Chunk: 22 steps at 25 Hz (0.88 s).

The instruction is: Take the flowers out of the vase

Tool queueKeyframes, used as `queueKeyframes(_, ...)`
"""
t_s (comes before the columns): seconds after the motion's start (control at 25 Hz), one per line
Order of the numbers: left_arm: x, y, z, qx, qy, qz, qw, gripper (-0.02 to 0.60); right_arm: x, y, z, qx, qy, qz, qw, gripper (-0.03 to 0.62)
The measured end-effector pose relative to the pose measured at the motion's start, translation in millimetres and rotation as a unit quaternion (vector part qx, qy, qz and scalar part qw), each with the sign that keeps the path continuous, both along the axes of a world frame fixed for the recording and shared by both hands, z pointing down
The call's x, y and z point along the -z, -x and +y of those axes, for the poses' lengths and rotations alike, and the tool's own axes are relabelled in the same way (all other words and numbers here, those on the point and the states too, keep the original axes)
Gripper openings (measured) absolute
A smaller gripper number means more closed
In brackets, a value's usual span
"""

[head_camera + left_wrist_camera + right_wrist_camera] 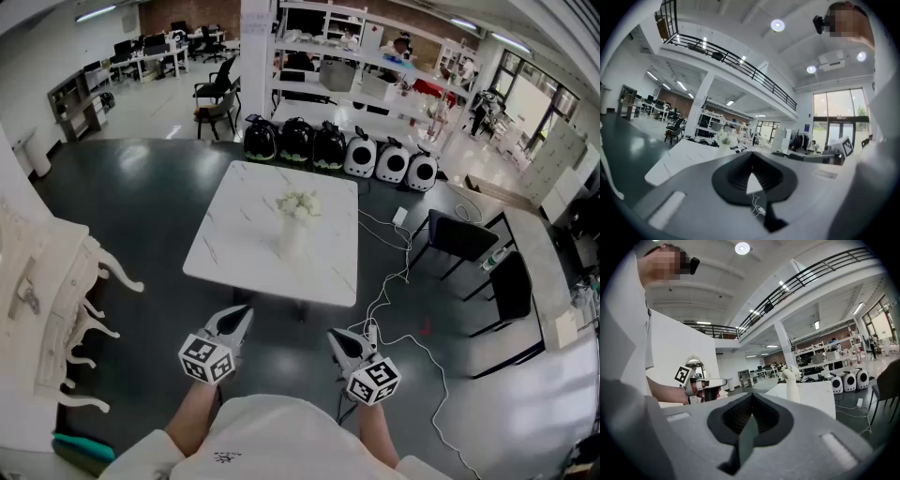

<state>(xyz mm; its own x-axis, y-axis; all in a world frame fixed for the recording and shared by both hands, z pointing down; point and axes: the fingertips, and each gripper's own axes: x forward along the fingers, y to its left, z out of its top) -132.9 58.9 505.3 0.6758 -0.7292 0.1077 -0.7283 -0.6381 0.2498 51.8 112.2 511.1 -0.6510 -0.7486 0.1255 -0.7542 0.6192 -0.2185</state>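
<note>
**Near field.** The left gripper [244, 313] and the right gripper [334, 337] are held side by side close to the person, apart from each other. Both are roughly level and point toward the table [234, 246]. Both sit short of the table's near edge, above the dark floor [150, 197].

- Left gripper: the left gripper view shows the jaws fully closed, tip against tip, with nothing between them.
- Right gripper: the right gripper view shows the jaws pressed together, with nothing in their grasp.

A white cable [386, 298] runs across the floor just right of the right gripper.

**Middle field.** The table has a white, marble-patterned top.

- The vase [292, 240] is white and stands upright at about the middle of the top.
- The flowers [299, 204] are a white cluster seated in the vase's neck.
- The vase is well apart from both grippers, farther off than their tips and between their two lines of aim.
- In the right gripper view it appears right of the closed jaws. In the left gripper view it appears left of them, small and blurred.
- Neither gripper touches the vase or the flowers.

**Far field.** A row of domed black and white cases [328, 146] stands on the floor beyond the table's far edge. Black chairs [464, 239] stand to the right.
</note>
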Motion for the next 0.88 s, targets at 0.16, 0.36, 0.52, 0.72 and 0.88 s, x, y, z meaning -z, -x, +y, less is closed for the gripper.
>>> queueKeyframes(0.16, -1, 0, -4, 0.011, -0.009, -0.011, 0.9998, -0.011, -1, -3, -1, -0.003, -0.003, 0.002, 1.0, -0.002)
queueKeyframes(0.36, 0, -4, -10, 0.028, -0.016, -0.013, 0.9994, -0.011, -3, -8, -9, -0.005, -0.005, 0.001, 1.0, -0.002)
queueKeyframes(0.52, 1, -10, -16, 0.037, -0.021, -0.006, 0.9991, -0.011, -3, -15, -17, -0.01, -0.004, -0.008, 1.0, -0.002)
queueKeyframes(0.72, 10, -21, -26, 0.057, -0.033, -0.011, 0.9978, -0.011, 4, -36, -35, -0.032, 0.0, -0.016, 0.999, -0.002)
queueKeyframes(0.88, 15, -35, -35, 0.064, -0.037, -0.012, 0.9972, -0.011, 10, -51, -51, -0.043, 0.009, -0.026, 0.999, 0.0)
